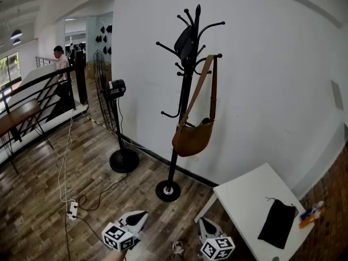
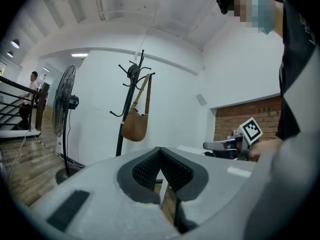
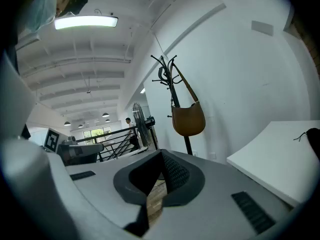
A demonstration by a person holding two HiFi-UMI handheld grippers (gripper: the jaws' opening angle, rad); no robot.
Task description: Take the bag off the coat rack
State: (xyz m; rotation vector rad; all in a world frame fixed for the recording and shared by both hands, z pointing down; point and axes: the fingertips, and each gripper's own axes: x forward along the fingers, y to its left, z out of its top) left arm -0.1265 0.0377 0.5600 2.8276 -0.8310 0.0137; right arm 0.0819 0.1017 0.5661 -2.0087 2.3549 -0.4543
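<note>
**Bag on rack, both jaws closed and empty**

Black coat rack (image 1: 185, 91) against white wall, round base on wood floor. Brown bag (image 1: 192, 137) hung by its strap from an upper hook on rack's right side, body against the pole below the hooks. Left gripper (image 1: 134, 219) and right gripper (image 1: 205, 226) low in head view, side by side, well apart from rack and bag. Jaws closed together on both, nothing gripped. White tabletop (image 1: 244, 194) right of rack base, carrying 1 black pouch (image 1: 277, 223) plus a small colourful item at far edge, too small to identify. Standing fan (image 1: 115, 89) left of rack. Power strip (image 1: 72, 210) on floor with cables. Person (image 1: 61, 58) far left beside stair railing.
</note>
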